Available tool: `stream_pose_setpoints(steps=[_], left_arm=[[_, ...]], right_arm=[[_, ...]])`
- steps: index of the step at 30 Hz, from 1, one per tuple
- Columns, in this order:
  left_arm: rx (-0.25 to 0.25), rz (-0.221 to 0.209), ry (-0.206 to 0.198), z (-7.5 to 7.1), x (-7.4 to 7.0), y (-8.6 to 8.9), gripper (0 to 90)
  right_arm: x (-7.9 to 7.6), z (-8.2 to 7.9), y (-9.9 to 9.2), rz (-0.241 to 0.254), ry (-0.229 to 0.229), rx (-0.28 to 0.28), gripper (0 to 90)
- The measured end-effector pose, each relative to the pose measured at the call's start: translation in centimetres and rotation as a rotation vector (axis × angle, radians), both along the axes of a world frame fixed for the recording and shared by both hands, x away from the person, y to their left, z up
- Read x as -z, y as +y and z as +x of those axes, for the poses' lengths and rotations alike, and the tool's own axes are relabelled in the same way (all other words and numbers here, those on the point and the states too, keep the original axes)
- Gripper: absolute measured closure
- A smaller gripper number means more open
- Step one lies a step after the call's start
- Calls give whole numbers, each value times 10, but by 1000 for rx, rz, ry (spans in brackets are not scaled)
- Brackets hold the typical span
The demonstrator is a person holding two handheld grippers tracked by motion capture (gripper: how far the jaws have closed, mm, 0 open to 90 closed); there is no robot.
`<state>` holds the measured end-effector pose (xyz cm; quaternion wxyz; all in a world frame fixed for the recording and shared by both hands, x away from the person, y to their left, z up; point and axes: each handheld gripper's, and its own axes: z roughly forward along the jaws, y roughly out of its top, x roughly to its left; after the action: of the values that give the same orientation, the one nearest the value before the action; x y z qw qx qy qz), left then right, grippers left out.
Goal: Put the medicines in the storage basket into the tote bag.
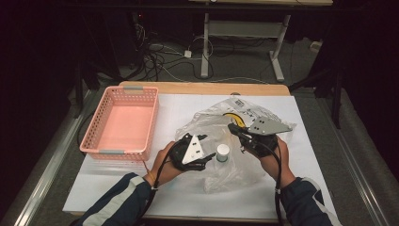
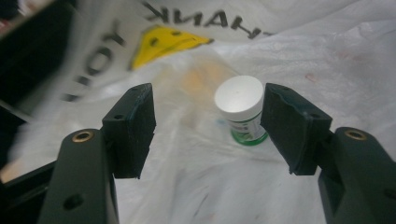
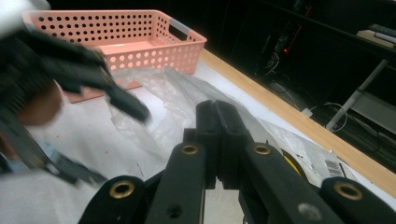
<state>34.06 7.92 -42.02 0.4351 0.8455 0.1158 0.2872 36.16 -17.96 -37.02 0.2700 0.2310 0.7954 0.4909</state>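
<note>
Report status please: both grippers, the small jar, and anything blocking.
Left gripper open, jar between jaws, untouched. Right gripper shut, pinching the plastic bag. White-capped jar upright on the bag. Pink basket at left, nothing blocking.

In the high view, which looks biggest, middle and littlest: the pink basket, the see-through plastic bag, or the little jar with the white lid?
Biggest to littlest, as they look in the high view:
1. plastic bag - crumpled, and it spreads a bit wider than the basket, though it is close.
2. pink basket
3. jar - much the littlest.
</note>
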Motion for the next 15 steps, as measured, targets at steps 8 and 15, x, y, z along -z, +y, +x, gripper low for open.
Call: stream_pose_setpoints(steps=[8,15], left_arm=[[-196,-136,-38,0,-24,52,238],[-279,-59,76,17,-12,47,209]], right_arm=[[3,-1,-4,-17,4,5,900],[5,-9,-9,-26,15,-8,900]])
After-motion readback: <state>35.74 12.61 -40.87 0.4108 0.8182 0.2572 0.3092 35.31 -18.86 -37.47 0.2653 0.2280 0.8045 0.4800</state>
